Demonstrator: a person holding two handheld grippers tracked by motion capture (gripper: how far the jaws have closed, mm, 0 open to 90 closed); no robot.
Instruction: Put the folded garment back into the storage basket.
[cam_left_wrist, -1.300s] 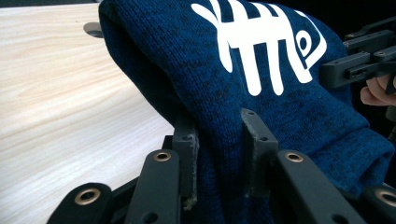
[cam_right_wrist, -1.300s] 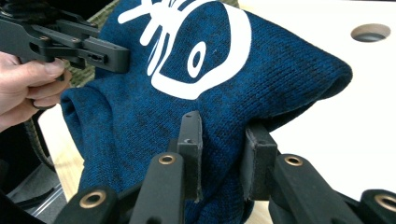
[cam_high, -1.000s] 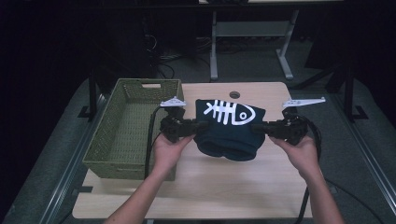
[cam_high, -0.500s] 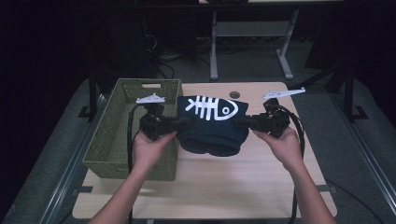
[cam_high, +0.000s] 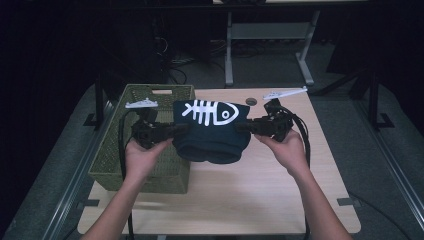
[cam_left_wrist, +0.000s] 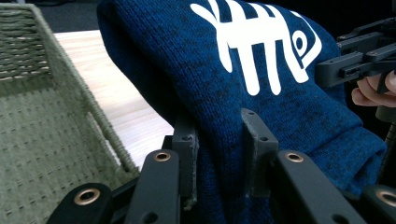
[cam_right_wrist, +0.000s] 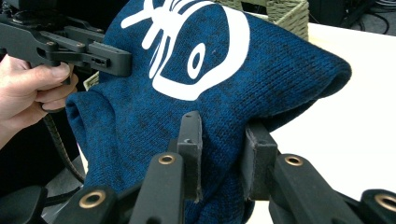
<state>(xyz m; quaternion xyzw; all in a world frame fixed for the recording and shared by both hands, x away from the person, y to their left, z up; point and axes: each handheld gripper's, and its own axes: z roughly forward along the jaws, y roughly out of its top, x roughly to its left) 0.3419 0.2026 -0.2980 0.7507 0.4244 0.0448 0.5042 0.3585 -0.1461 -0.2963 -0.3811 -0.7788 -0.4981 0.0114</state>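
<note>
A folded dark blue knit sweater (cam_high: 212, 135) with a white fish-skeleton print hangs above the table between both grippers. My left gripper (cam_high: 175, 130) is shut on its left edge, beside the green woven basket (cam_high: 120, 150). My right gripper (cam_high: 247, 127) is shut on the sweater's right edge. In the left gripper view the sweater (cam_left_wrist: 261, 93) is bunched between the jaws of the left gripper (cam_left_wrist: 219, 140), with the basket (cam_left_wrist: 42, 121) to the left. The right gripper view has knit fabric (cam_right_wrist: 210, 84) pinched in the right gripper (cam_right_wrist: 219, 144), and the other gripper clamped on the far edge.
The light wooden table (cam_high: 260, 195) has bare room in front and to the right. A small round hole (cam_high: 251, 101) sits near its far edge. Dark floor, cables and a metal stand (cam_high: 265, 45) lie beyond the table.
Both hands have carried the sweater leftward and slightly up. Its left edge now reaches the basket's right rim. Both grips are unchanged.
</note>
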